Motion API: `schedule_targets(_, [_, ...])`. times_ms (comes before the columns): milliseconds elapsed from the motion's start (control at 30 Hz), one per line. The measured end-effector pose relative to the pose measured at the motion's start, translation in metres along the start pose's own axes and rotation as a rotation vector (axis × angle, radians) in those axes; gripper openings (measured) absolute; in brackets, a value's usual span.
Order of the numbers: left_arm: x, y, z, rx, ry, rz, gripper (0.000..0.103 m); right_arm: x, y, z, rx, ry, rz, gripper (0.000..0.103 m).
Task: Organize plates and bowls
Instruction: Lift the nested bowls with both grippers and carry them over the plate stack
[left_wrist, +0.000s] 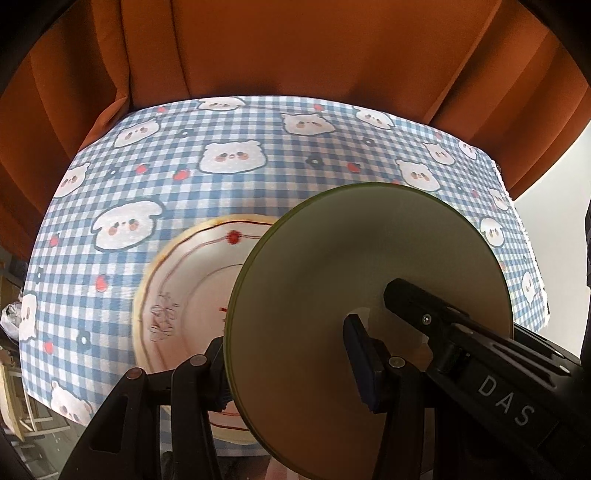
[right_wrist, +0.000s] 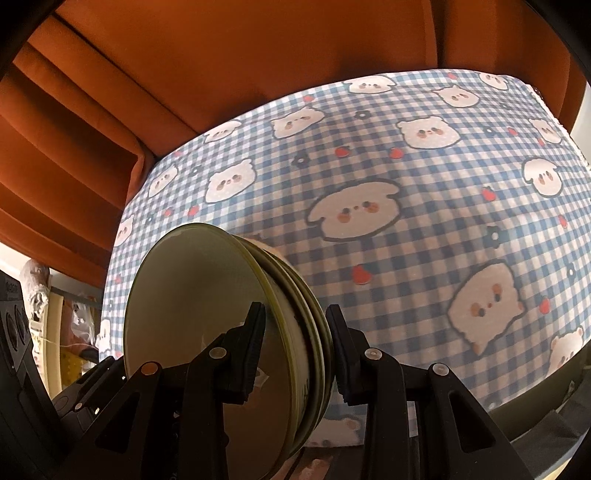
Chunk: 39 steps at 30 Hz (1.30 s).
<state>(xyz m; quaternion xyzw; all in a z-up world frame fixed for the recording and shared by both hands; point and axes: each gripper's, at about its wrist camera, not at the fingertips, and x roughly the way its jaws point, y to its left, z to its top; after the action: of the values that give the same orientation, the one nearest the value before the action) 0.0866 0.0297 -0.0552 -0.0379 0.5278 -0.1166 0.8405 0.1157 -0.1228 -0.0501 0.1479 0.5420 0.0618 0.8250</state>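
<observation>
A stack of olive-green plates (right_wrist: 192, 314) is held on edge, nearly upright, above the checked tablecloth (right_wrist: 406, 236). My right gripper (right_wrist: 295, 343) is shut on the stack, one finger on each face. In the left wrist view the front green plate (left_wrist: 369, 295) fills the lower right. My left gripper (left_wrist: 288, 354) is shut on its rim. The right gripper's finger (left_wrist: 424, 306) lies across the plate's face. Behind it a cream plate with a red line pattern (left_wrist: 184, 295) lies flat on the cloth, partly hidden.
The table is covered by a blue-and-white checked cloth with bear faces (left_wrist: 229, 155). An orange curtain (left_wrist: 295, 48) hangs right behind the table. The table's right edge (left_wrist: 532, 258) and left edge (right_wrist: 114, 251) are close by. Clutter stands on the floor at left (right_wrist: 37, 295).
</observation>
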Motion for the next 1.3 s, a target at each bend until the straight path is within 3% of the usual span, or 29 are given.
schedule_targets(733, [0.017, 0.083, -0.001, 0.027, 0.096, -0.025, 0.051, 0.053, 0.07, -0.016, 0.061, 0.061, -0.035, 0.037])
schedule_targets(1300, [0.028, 0.075, 0.018, 0.113, 0.058, -0.018, 0.05, 0.063, 0.067, 0.0, 0.074, 0.058, -0.087, 0.037])
